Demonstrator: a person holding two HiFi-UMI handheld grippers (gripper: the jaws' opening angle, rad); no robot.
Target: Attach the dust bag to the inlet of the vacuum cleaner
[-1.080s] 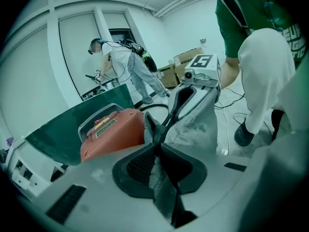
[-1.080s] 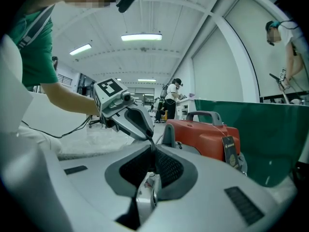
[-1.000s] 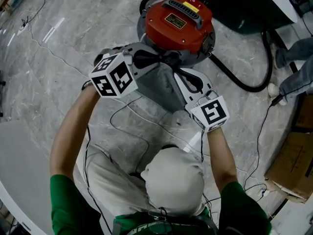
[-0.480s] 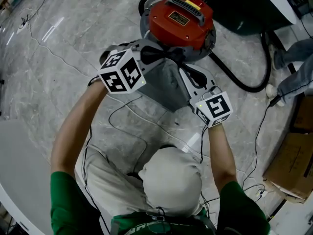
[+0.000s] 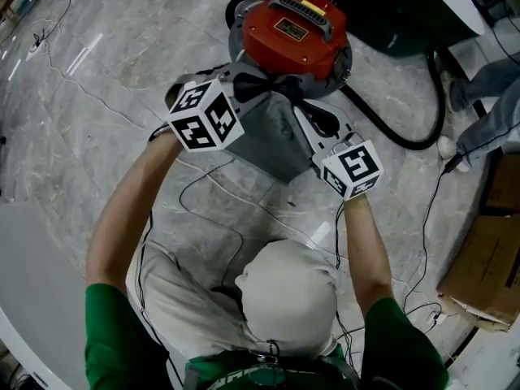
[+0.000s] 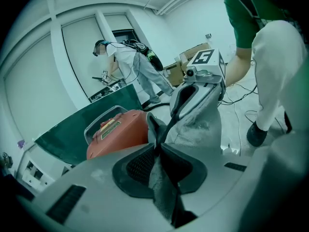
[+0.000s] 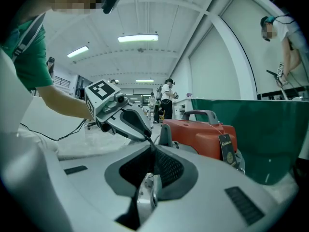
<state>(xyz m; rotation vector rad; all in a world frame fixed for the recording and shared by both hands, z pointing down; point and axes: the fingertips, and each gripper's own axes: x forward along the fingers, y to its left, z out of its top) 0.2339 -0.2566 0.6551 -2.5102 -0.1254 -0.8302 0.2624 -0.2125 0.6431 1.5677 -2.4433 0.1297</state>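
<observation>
The vacuum cleaner [image 5: 296,35] has a red lid with a black handle and stands on the marble floor. A grey cloth dust bag [image 5: 268,136] hangs between my two grippers, right in front of the vacuum's body. My left gripper [image 5: 268,88] is shut on the bag's upper edge, and a fold of grey cloth [image 6: 157,173] is pinched between its pads. My right gripper [image 5: 302,114] is shut on the bag's other edge [image 7: 147,197]. Each gripper view shows the other gripper across the bag, with the red vacuum [image 7: 203,134] just beyond. The inlet is hidden behind the bag.
A black hose [image 5: 410,140] curves from the vacuum to the right. Thin cables [image 5: 215,205] trail over the floor near the person's feet. A cardboard box [image 5: 487,266] sits at the right, a bystander's leg [image 5: 487,128] above it. A dark green panel [image 7: 270,129] stands behind the vacuum.
Both grippers, still holding the bag, have moved a little closer to the vacuum; the left one has shifted right and up.
</observation>
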